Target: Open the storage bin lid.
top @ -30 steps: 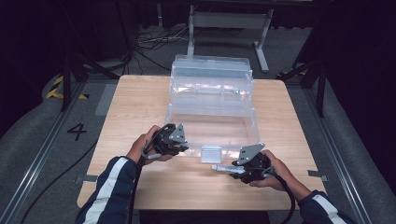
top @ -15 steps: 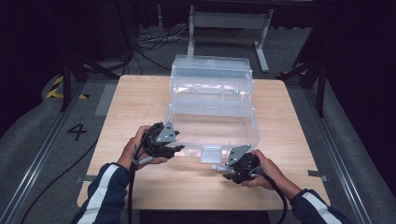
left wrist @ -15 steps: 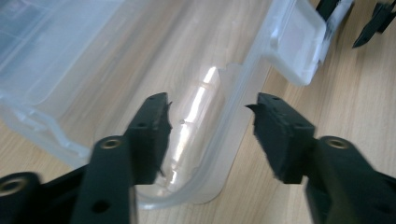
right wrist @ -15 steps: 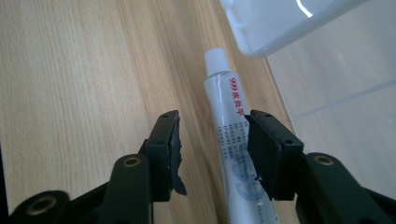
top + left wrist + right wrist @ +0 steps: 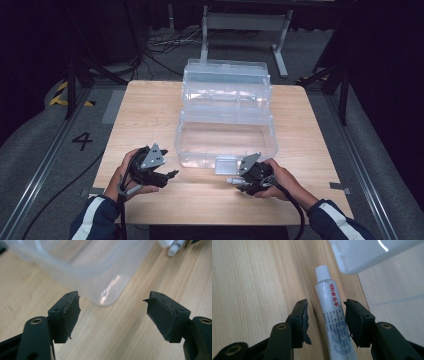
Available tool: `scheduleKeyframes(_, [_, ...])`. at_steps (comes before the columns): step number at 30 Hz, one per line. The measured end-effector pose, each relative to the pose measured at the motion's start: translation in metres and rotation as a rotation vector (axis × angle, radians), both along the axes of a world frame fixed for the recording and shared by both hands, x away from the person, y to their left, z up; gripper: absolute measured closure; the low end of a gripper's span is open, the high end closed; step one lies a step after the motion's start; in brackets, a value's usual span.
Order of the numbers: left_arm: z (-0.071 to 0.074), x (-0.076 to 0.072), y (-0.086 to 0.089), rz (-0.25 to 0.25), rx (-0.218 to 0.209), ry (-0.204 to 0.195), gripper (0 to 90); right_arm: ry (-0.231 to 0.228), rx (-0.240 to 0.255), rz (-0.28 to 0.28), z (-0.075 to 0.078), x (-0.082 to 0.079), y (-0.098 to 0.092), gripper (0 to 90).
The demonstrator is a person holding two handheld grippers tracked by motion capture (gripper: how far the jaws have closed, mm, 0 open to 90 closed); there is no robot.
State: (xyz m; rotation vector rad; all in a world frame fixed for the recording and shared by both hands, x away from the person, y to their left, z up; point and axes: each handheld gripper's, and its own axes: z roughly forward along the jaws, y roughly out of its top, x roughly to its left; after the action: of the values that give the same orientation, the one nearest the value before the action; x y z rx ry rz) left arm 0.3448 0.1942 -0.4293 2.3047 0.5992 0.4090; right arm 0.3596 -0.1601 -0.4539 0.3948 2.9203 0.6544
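A white ointment tube [image 5: 331,315] with red print and a white cap lies on the wooden table [image 5: 145,115], cap end [image 5: 231,180] just in front of the clear plastic tiered box [image 5: 226,116]. My right gripper [image 5: 325,307] straddles the tube; its right pad is against it and the left pad stands off with a gap. In the high view that gripper [image 5: 238,183] sits by the box's front latch [image 5: 226,164]. My left gripper [image 5: 112,302] has just been opening, with nothing between its jaws, and points at the box's rounded corner [image 5: 105,293]. From above it [image 5: 171,175] lies left of the box.
The box stands open in stepped tiers [image 5: 225,82] toward the table's far edge. Bare wood lies left and right of it. Past the table are a metal stand [image 5: 245,22], floor cables and floor rails at both sides.
The left gripper has pulled back from the box's front corner, leftward and toward the person, and its jaws have spread. The right gripper has edged a little to the left.
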Motion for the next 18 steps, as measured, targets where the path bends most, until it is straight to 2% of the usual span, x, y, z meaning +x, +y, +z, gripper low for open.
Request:
scheduleKeyframes(1, [-0.009,0.000,0.004,0.008,0.009,0.019,25.6,0.008,-0.003,-0.004,0.000,0.001,0.002,54.3])
scheduleKeyframes(2, [-0.009,0.000,0.004,0.008,0.009,0.019,25.3,0.008,-0.003,-0.004,0.000,0.001,0.002,54.3])
scheduleKeyframes(3, [-0.020,0.001,0.007,0.013,0.024,0.050,24.9,0.009,-0.012,-0.003,-0.002,0.001,0.003,54.4])
scheduleKeyframes(4, [-0.026,0.002,0.008,0.028,0.049,0.051,23.6,0.011,-0.018,-0.004,-0.002,0.001,0.004,54.4])
scheduleKeyframes(5, [-0.026,0.002,0.008,0.028,0.049,0.051,23.3,0.011,-0.018,-0.004,-0.002,0.001,0.004,54.4])
scheduleKeyframes(6, [-0.035,0.003,0.009,0.041,0.051,0.058,23.8,0.014,-0.035,0.008,-0.003,0.002,0.005,55.1])
scheduleKeyframes(7, [-0.039,0.003,0.009,0.039,0.057,0.059,24.6,0.014,-0.032,0.018,-0.004,0.002,0.006,55.8])
scheduleKeyframes(8, [-0.045,0.003,0.008,0.035,0.093,0.053,25.0,0.018,-0.041,0.017,-0.003,0.001,0.006,56.7])
scheduleKeyframes(9, [-0.045,0.003,0.008,0.035,0.093,0.053,24.6,0.018,-0.041,0.017,-0.003,0.001,0.006,56.7])
scheduleKeyframes(10, [-0.048,0.004,0.007,0.034,0.096,0.070,24.6,0.024,-0.049,0.016,-0.004,0.001,0.007,57.1])
scheduleKeyframes(11, [-0.051,0.004,0.007,0.032,0.086,0.089,24.5,0.029,-0.050,0.016,-0.004,0.000,0.008,57.7])
scheduleKeyframes(15, [-0.054,0.004,0.005,0.014,0.061,0.103,23.0,0.051,-0.076,0.020,-0.002,-0.001,0.010,62.5])
scheduleKeyframes(18, [-0.058,0.008,0.008,0.012,0.009,0.159,20.5,0.058,-0.104,0.039,-0.001,0.000,0.013,64.5])
